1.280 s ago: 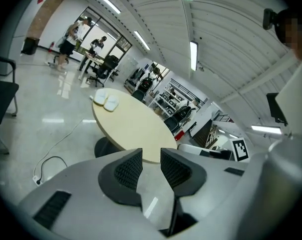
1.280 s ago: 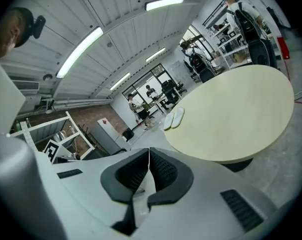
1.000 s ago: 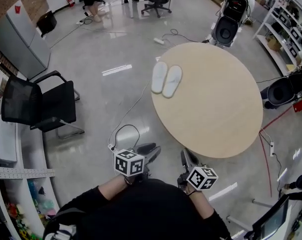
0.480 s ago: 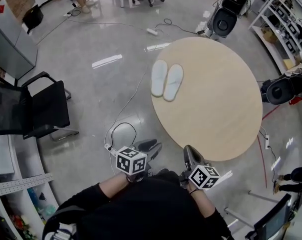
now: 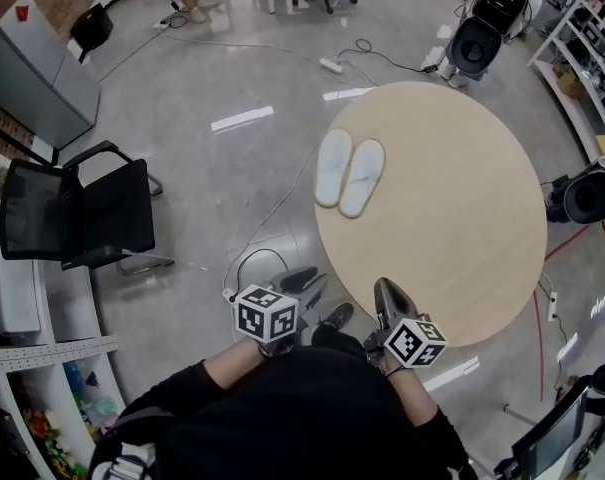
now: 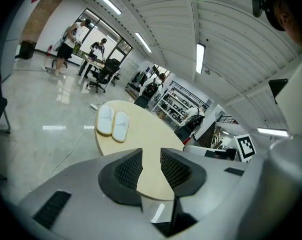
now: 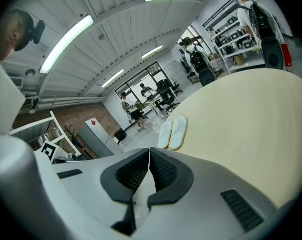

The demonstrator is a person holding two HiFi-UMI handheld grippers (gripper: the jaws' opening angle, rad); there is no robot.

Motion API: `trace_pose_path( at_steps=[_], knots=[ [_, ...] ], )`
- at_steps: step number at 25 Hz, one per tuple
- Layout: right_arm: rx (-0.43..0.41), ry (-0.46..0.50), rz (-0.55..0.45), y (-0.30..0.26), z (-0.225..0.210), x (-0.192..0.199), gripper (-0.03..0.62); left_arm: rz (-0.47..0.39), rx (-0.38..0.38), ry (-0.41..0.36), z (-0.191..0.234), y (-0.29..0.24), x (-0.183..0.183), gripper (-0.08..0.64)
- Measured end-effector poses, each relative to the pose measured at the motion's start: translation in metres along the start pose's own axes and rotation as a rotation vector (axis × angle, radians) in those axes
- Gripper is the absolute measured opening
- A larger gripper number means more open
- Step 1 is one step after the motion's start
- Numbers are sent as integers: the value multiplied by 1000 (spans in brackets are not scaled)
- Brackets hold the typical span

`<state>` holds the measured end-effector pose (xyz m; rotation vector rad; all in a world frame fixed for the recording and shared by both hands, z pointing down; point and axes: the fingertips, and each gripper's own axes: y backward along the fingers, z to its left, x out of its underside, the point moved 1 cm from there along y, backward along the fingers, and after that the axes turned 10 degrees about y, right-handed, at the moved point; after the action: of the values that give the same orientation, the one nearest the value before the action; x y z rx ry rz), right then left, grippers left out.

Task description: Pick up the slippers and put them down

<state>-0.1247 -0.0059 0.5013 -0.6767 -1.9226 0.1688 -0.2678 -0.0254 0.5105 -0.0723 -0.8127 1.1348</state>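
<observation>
A pair of white slippers (image 5: 349, 173) lies side by side near the left edge of the round beige table (image 5: 452, 218). Both grippers hang low in front of the person, short of the table's near rim and well away from the slippers. My left gripper (image 5: 304, 280) is over the floor, its jaws apart with nothing between them (image 6: 151, 156). My right gripper (image 5: 384, 290) is by the table's near edge, its jaws shut and empty (image 7: 149, 156). The slippers (image 6: 113, 122) show far ahead in the left gripper view, and the slippers (image 7: 173, 131) in the right gripper view too.
A black office chair (image 5: 77, 213) stands at the left, with a grey cabinet (image 5: 37, 68) behind it. A cable (image 5: 257, 258) loops over the glossy floor by the table's left side. Black machines (image 5: 482, 38) stand beyond the table, and shelves line the left edge.
The person has stepped forward, carrying both grippers a little closer to the table. The jaws of both look the same, and the slippers have not moved on the table.
</observation>
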Motion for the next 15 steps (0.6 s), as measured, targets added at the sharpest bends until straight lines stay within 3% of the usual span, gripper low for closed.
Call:
trace_pose_path(
  at_steps=[8, 15],
  knots=[
    [-78, 32, -29, -33, -43, -53, 16, -82, -43, -57, -26, -52, -40, 126],
    [-51, 7, -15, -65, -77, -61, 17, -193, -146, -40, 2, -69, -76, 127]
  ],
)
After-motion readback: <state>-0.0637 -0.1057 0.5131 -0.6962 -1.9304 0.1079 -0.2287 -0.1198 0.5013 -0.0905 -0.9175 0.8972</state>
